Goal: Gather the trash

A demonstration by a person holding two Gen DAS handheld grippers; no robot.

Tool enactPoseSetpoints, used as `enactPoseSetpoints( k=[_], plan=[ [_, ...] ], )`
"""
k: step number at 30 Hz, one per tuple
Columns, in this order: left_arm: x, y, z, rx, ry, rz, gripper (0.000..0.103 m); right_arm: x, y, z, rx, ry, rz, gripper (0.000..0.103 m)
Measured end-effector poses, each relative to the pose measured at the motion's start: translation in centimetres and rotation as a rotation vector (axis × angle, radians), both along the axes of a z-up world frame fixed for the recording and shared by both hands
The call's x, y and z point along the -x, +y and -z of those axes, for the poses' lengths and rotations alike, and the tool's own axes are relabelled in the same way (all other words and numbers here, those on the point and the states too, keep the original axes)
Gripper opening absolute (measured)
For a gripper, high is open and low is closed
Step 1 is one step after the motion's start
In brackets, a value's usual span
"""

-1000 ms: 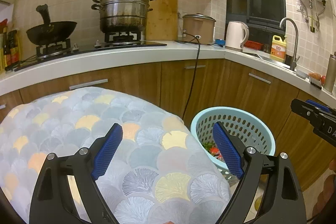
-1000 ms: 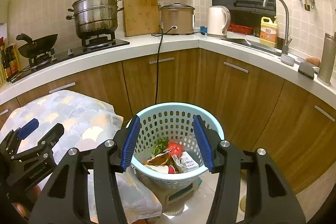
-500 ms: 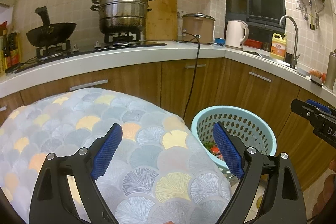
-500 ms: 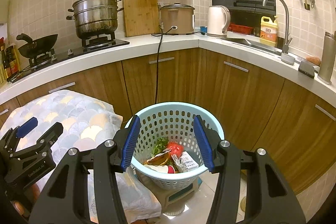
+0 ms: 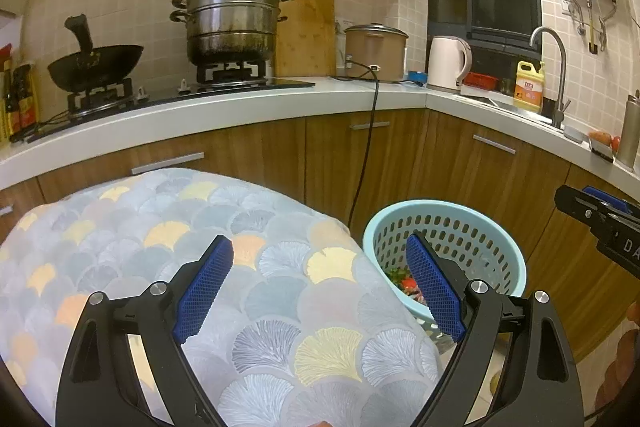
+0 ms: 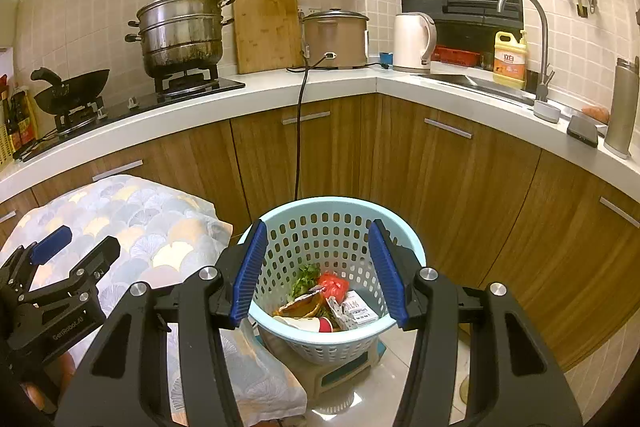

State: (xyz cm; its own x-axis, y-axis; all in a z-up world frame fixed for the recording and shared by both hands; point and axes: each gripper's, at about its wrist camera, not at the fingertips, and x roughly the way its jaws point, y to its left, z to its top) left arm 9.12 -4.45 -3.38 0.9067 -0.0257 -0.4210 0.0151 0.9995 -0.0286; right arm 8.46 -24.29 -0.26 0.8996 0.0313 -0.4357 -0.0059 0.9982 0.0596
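A light blue perforated basket (image 6: 280, 227) stands on a small stool on the floor and holds trash (image 6: 328, 301): greens, a red wrapper, a paper cup, a small carton. It also shows in the left wrist view (image 5: 480, 223). My right gripper (image 6: 320, 271) is open and empty, hovering above the basket's near rim. My left gripper (image 5: 320, 287) is open and empty above a table with a fan-patterned cloth (image 5: 160, 227). The left gripper also shows at the left edge of the right wrist view (image 6: 76, 251).
Wooden cabinets (image 6: 440, 167) and a white counter (image 6: 340, 83) curve around behind the basket. A black cord (image 6: 299, 139) hangs from the rice cooker (image 6: 336, 37) down to the floor. A stove with a steamer pot (image 6: 180, 31) and a wok (image 6: 72, 91) is at the left, a sink tap (image 6: 524, 27) at the right.
Both grippers have stayed nearly still; the views shifted only slightly. Both remain open and empty.
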Motion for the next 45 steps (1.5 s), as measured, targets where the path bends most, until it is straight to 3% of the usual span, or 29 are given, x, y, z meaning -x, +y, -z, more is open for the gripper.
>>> enactPoseSetpoints(
  k=[45],
  plan=[
    [-0.06, -0.06, 0.01, -0.010, 0.000, 0.005, 0.086, 0.49, -0.21, 0.03, -0.005, -0.017, 0.020, 0.049]
  ],
)
